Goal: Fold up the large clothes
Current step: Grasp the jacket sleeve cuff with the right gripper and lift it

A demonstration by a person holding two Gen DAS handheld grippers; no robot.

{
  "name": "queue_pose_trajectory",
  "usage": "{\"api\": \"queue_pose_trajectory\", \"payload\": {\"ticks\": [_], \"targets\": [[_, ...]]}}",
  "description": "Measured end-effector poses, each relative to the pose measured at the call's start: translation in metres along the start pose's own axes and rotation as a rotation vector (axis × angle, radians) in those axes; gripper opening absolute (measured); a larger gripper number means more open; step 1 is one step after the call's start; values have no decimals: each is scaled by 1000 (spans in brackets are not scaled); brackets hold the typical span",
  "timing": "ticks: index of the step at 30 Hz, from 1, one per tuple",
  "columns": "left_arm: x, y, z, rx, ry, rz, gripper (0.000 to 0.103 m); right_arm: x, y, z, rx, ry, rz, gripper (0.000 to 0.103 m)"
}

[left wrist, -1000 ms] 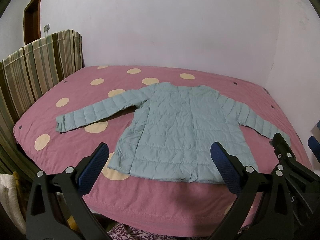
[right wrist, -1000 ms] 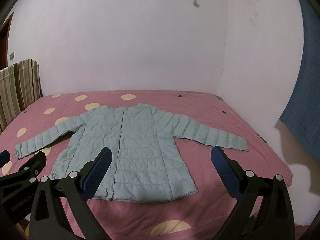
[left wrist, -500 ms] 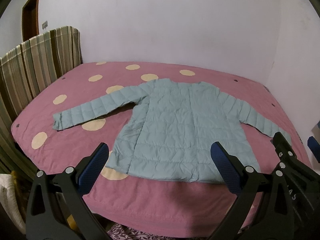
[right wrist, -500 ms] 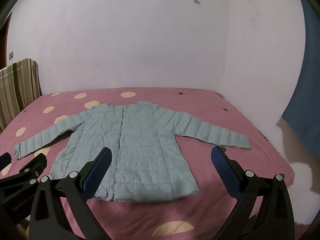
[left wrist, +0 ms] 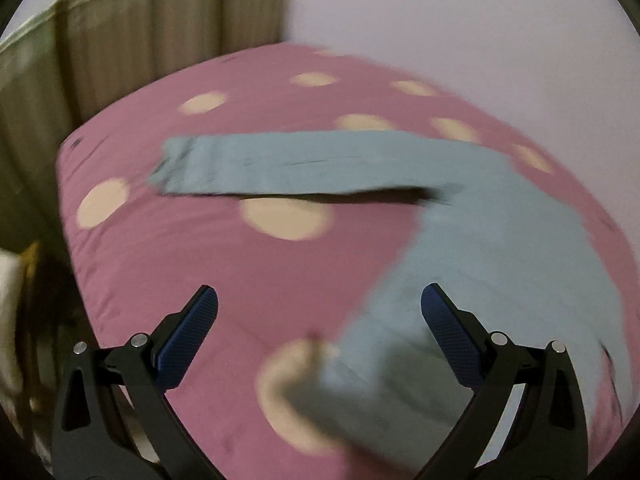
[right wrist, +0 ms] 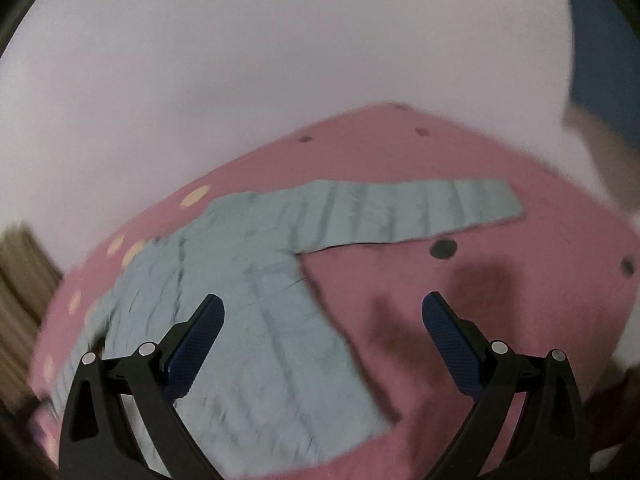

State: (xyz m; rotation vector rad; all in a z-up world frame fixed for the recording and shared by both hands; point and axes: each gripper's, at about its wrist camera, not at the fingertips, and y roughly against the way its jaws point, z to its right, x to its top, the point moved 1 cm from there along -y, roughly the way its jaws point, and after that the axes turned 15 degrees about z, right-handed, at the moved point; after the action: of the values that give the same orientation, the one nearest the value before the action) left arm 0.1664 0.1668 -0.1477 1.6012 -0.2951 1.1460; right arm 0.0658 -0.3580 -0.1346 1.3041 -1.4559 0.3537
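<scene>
A pale green quilted jacket (left wrist: 500, 240) lies flat on the pink bed, sleeves spread out. In the left wrist view its left sleeve (left wrist: 280, 164) stretches across the middle, and my left gripper (left wrist: 320, 324) is open and empty above the jacket's lower left hem. In the right wrist view the jacket body (right wrist: 248, 320) lies at left and the right sleeve (right wrist: 420, 212) reaches right. My right gripper (right wrist: 323, 330) is open and empty above the jacket's right side. Both views are blurred by motion.
The bed has a pink cover (left wrist: 160, 260) with cream dots and dark buttons (right wrist: 443, 248). A striped headboard (left wrist: 100, 48) stands at the left. White walls lie behind, a blue cloth (right wrist: 608, 48) hangs at the far right. The bed's front edge is close below both grippers.
Both grippers have moved forward over the bed and swung apart, the left toward the left sleeve, the right toward the right sleeve. The jacket has not moved. Both stay open.
</scene>
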Motion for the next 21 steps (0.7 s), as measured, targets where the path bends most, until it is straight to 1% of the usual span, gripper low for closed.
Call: {"api": "queue_pose_trajectory", "payload": {"ticks": [1, 2, 4, 5, 6, 7, 8, 10, 12, 14, 16, 19, 21], "targets": [[0, -25, -13, 75, 24, -22, 101, 4, -15, 14, -12, -54, -13, 98], [1, -36, -20, 107, 41, -32, 101, 8, -29, 26, -25, -98, -21, 98], [0, -67, -41, 212, 78, -48, 101, 15, -59, 50, -69, -165, -19, 97], [-1, -76, -48, 248, 88, -59, 101, 18, -69, 58, -93, -183, -14, 91], [-3, -86, -56, 281, 104, -69, 101, 23, -82, 70, -119, -207, -7, 75], [-4, -92, -60, 300, 114, -77, 101, 24, -91, 79, -146, -219, -10, 66], [-6, -102, -69, 340, 124, -96, 101, 26, -104, 92, -185, -246, -31, 58], [-10, -116, -78, 372, 140, -118, 101, 25, -117, 110, -195, -325, -49, 58], [-16, -124, -84, 381, 152, -137, 101, 25, -128, 129, -216, -388, -45, 58], [-17, -124, -82, 389, 141, -100, 101, 26, -133, 143, -245, -424, -30, 58], [-18, -125, -79, 397, 120, -77, 101, 25, -139, 161, -263, -488, -19, 58], [-19, -126, -83, 398, 126, -60, 101, 17, -147, 188, -256, -586, -26, 58], [-21, -126, -81, 398, 126, -62, 101, 12, -148, 201, -237, -654, -13, 58]]}}
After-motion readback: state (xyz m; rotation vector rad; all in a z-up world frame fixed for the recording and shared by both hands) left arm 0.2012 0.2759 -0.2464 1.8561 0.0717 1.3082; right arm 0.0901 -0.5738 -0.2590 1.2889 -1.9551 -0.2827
